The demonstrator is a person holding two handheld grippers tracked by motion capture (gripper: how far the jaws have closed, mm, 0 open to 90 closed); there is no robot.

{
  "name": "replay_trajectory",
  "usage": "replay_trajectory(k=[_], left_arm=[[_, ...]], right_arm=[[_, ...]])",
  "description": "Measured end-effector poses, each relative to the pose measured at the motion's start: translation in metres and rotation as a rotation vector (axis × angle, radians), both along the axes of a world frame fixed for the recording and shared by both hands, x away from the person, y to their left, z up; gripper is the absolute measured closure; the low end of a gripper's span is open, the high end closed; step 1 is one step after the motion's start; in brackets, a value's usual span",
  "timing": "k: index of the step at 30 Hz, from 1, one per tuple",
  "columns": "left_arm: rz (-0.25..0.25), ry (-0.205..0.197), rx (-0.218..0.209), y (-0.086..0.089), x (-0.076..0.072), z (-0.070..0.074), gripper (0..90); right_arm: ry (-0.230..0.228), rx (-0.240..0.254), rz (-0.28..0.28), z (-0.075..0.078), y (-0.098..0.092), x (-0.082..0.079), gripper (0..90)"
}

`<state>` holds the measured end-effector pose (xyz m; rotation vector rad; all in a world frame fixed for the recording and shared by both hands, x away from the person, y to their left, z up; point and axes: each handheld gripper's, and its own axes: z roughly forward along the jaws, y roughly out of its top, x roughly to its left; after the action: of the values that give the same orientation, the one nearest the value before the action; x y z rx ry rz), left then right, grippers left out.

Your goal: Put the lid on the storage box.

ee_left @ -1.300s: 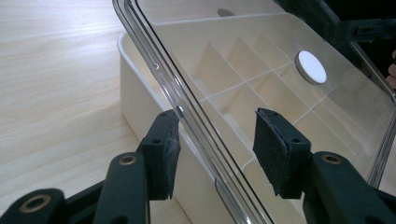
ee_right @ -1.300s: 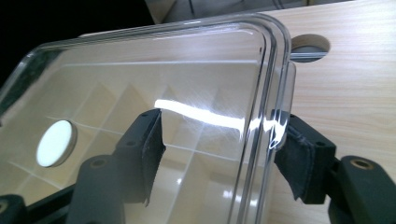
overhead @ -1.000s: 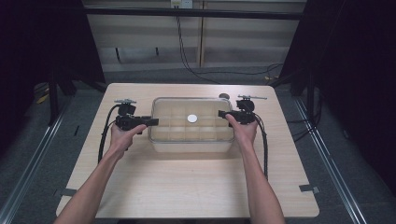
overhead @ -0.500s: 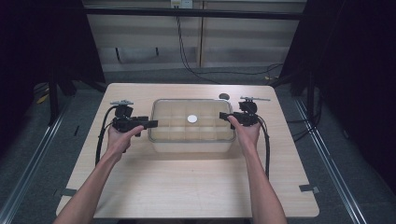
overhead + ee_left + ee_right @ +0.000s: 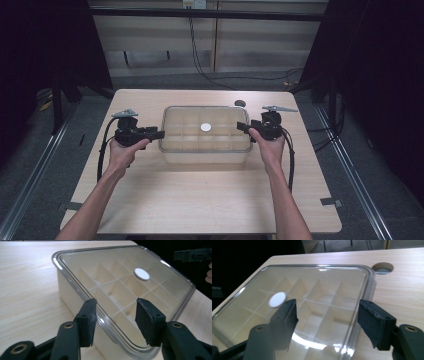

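Black rubber fingers (image 5: 88, 322) of the left gripper (image 5: 159, 134) have just been closing, half spread, nothing held. The right gripper (image 5: 240, 127) is seen wide, empty. Between them, mid-table, lies the clear-lidded compartmented plastic box (image 5: 205, 136); round white knob (image 5: 205, 127) farther.

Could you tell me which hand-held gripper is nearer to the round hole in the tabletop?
Right hand-held gripper: the hole lies just beyond it; the left hand-held gripper sits across the box.
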<state>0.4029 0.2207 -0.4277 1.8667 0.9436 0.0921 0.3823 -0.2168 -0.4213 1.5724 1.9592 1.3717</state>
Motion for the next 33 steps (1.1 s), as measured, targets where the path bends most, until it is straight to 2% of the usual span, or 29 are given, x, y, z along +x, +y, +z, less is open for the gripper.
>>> replay_trajectory(k=[5, 6, 7, 9, 10, 11, 14, 15, 16, 19, 20, 21, 23, 24, 27, 28, 29, 33], left_arm=[[-0.022, 0.000, 0.014, 0.002, -0.009, 0.003, 55.3], [-0.017, 0.000, 0.035, 0.002, -0.013, 0.002, 55.5], [-0.017, 0.003, 0.036, 0.003, -0.016, 0.002, 55.2], [-0.022, 0.006, 0.040, 0.005, -0.021, 0.002, 52.9], [-0.022, 0.006, 0.040, 0.005, -0.021, 0.002, 51.6], [-0.025, 0.004, 0.058, 0.006, -0.027, 0.003, 49.8], [-0.029, -0.003, 0.058, 0.008, -0.034, 0.004, 48.7], [-0.032, -0.009, 0.058, 0.009, -0.038, 0.005, 48.4], [-0.037, -0.014, 0.064, 0.011, -0.044, 0.006, 47.8], [-0.040, -0.038, 0.086, 0.012, -0.051, 0.008, 45.8], [-0.026, -0.079, 0.100, 0.014, -0.059, 0.010, 45.5], [-0.026, -0.079, 0.100, 0.014, -0.059, 0.010, 45.3], [-0.035, -0.057, 0.080, 0.017, -0.062, 0.009, 43.7], [-0.025, -0.053, 0.094, 0.020, -0.067, 0.007, 43.7], [-0.021, -0.042, 0.091, 0.024, -0.070, 0.005, 43.1], [0.018, -0.012, 0.121, 0.026, -0.074, 0.003, 45.1], [0.011, -0.006, 0.132, 0.026, -0.076, 0.002, 45.6], [-0.022, 0.000, 0.121, 0.027, -0.086, -0.001, 44.2]], right_arm=[[-0.033, -0.005, 0.029, 0.009, 0.002, -0.011, 35.1], [-0.051, 0.001, 0.046, 0.013, 0.001, -0.017, 34.8], [-0.062, 0.019, 0.048, 0.015, -0.002, -0.021, 35.1], [-0.065, 0.033, 0.048, 0.015, -0.006, -0.028, 36.1], [-0.067, 0.028, 0.055, 0.015, -0.008, -0.032, 36.7], [-0.066, 0.018, 0.056, 0.014, -0.009, -0.036, 36.8], [-0.072, 0.015, 0.061, 0.014, -0.012, -0.045, 37.4], [-0.075, 0.015, 0.067, 0.014, -0.013, -0.049, 37.4], [-0.074, -0.006, 0.070, 0.015, -0.015, -0.058, 37.2], [-0.073, -0.022, 0.080, 0.017, -0.016, -0.066, 36.3], [-0.065, -0.036, 0.070, 0.018, -0.019, -0.072, 34.4], [-0.065, -0.036, 0.070, 0.018, -0.019, -0.072, 34.4], [-0.060, -0.028, 0.064, 0.019, -0.025, -0.082, 32.6], [-0.057, -0.021, 0.059, 0.019, -0.027, -0.085, 31.8], [-0.061, -0.013, 0.057, 0.018, -0.030, -0.091, 31.2], [-0.064, -0.013, 0.049, 0.019, -0.035, -0.099, 30.8], [-0.064, -0.008, 0.049, 0.019, -0.036, -0.102, 30.1], [-0.062, -0.016, 0.041, 0.019, -0.039, -0.111, 29.6]])
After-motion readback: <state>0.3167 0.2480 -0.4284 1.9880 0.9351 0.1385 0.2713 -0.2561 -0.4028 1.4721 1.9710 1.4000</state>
